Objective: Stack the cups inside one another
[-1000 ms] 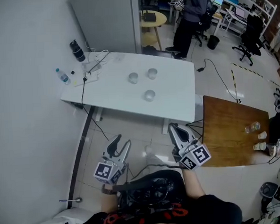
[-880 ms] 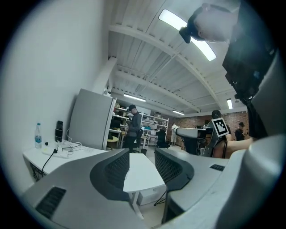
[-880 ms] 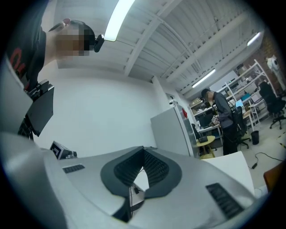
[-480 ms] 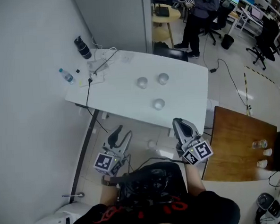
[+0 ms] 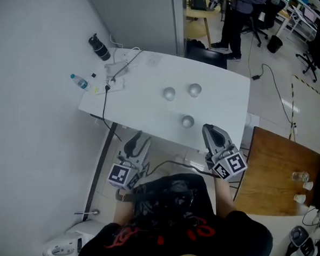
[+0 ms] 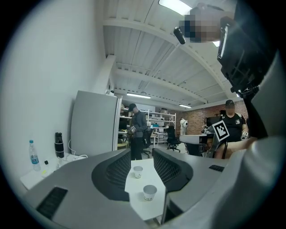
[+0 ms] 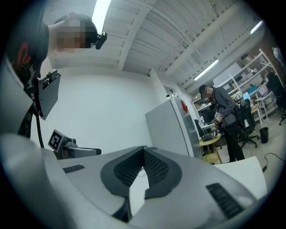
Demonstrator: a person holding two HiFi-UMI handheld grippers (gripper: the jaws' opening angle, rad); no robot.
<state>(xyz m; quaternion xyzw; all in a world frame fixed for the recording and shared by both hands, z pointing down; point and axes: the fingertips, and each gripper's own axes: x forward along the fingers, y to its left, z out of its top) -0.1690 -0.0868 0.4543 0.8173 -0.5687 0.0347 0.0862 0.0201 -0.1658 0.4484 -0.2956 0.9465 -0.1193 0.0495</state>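
Note:
Three small pale cups stand apart on the white table (image 5: 148,109): one at the back left (image 5: 169,93), one at the back right (image 5: 194,89), and one nearer to me (image 5: 187,121). My left gripper (image 5: 138,140) is held just short of the table's near edge. Its jaws are open and have just been closing a little, with nothing between them. Through the gap, the left gripper view shows the near cup (image 6: 149,192) and a farther cup (image 6: 138,171). My right gripper (image 5: 209,129) is shut and empty at the near edge, right of the near cup.
At the table's far left are a water bottle (image 5: 79,81), a dark flask (image 5: 99,47) and cables (image 5: 118,73). A wooden table (image 5: 270,166) with more cups (image 5: 300,177) stands at the right. A person (image 5: 244,6) stands behind, next to a grey cabinet (image 5: 137,18).
Both grippers have moved forward toward the white table, whose near edge now lies just ahead of their tips. The cups have not moved.

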